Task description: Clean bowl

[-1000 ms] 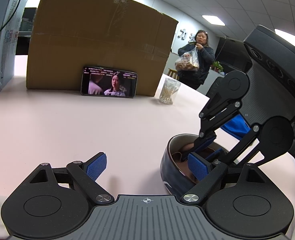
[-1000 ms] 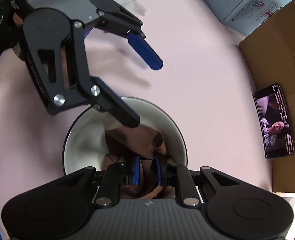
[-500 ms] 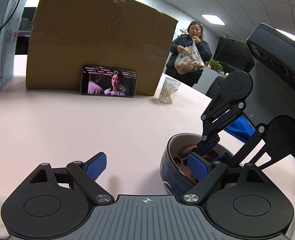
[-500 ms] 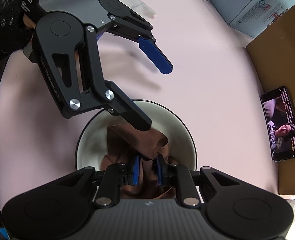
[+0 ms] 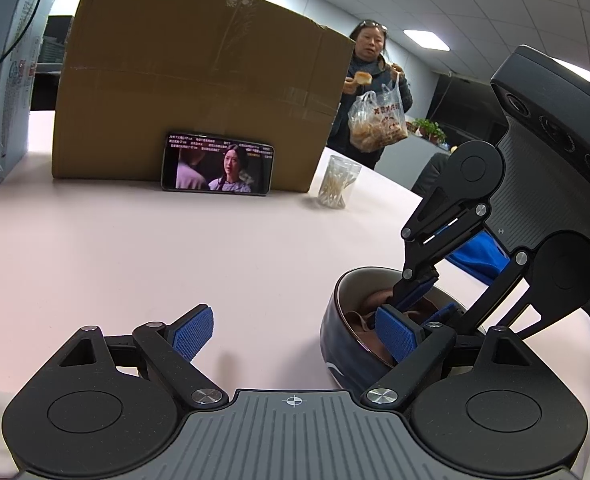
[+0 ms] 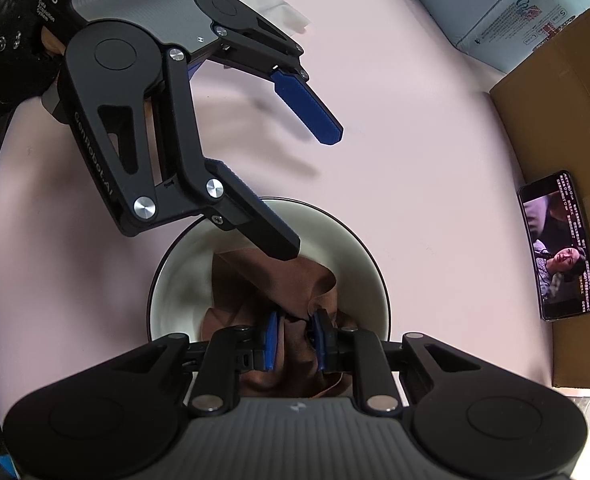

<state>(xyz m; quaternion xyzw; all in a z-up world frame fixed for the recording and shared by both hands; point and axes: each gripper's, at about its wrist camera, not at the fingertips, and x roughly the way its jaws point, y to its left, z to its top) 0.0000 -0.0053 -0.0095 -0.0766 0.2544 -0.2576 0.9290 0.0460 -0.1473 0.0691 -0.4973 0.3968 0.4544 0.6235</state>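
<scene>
your right gripper (image 6: 293, 334) points steeply down into the bowl (image 6: 359, 248), its jaws nearly closed with a fold of the brown cloth (image 6: 295, 276) between the pads; they have just opened slightly, and the cloth is between them, touching the pads. the cloth lies bunched inside the bowl. your left gripper (image 5: 295, 330) is spread wide and grips nothing: one finger (image 6: 271, 236) reaches over the bowl's rim above the cloth, the other (image 6: 307, 108) hangs outside the bowl over the table (image 6: 415, 160). the bowl sits on the table, well apart from the phone (image 5: 217, 168), which leans on the box (image 5: 199, 92) beyond the bowl.
</scene>
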